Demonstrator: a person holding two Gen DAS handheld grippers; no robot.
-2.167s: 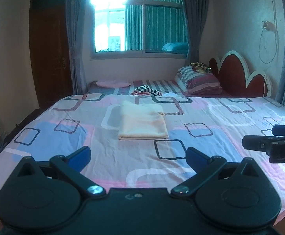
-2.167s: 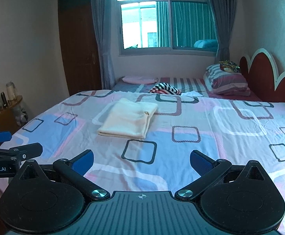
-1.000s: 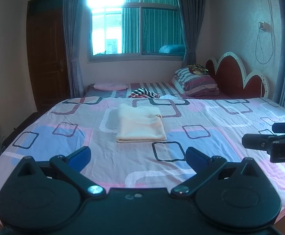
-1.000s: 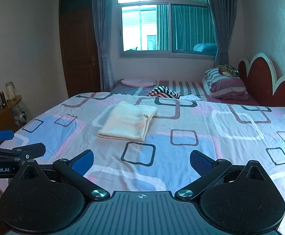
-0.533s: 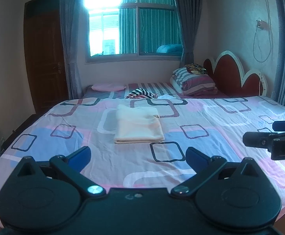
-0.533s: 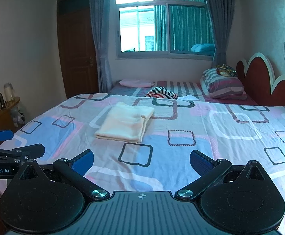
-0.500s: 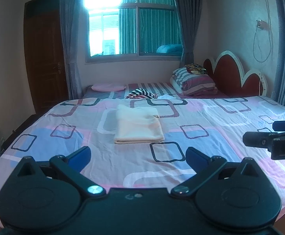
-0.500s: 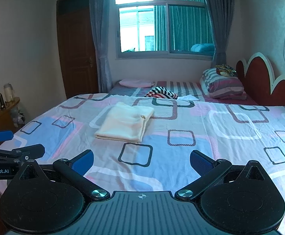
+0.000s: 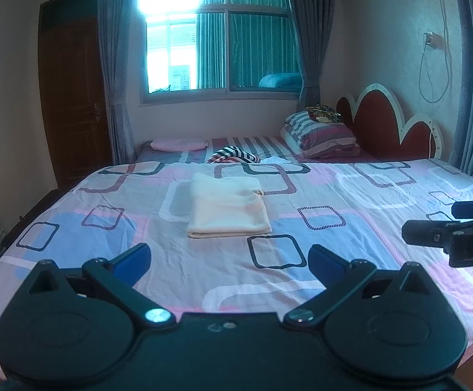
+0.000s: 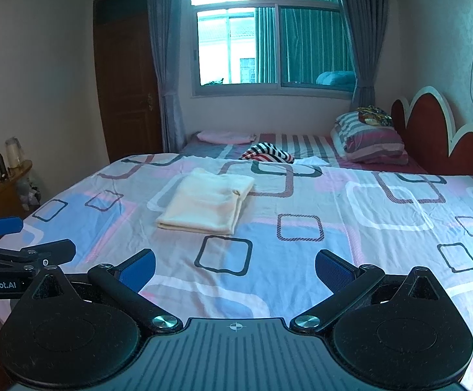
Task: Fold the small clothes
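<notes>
Currently, your left gripper (image 9: pixel 228 262) and right gripper (image 10: pixel 234 268) fingers were spread, empty; folded cream garment (image 9: pixel 228 207) lay on the bed (image 9: pixel 350 228).

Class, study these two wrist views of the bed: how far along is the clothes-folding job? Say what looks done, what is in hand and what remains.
Done: the cream garment lies folded in a flat rectangle on the bed sheet. In hand: nothing; the left gripper and right gripper are both open and empty, held back from the garment. Possibly left: a striped garment sits crumpled at the far side of the bed.
</notes>
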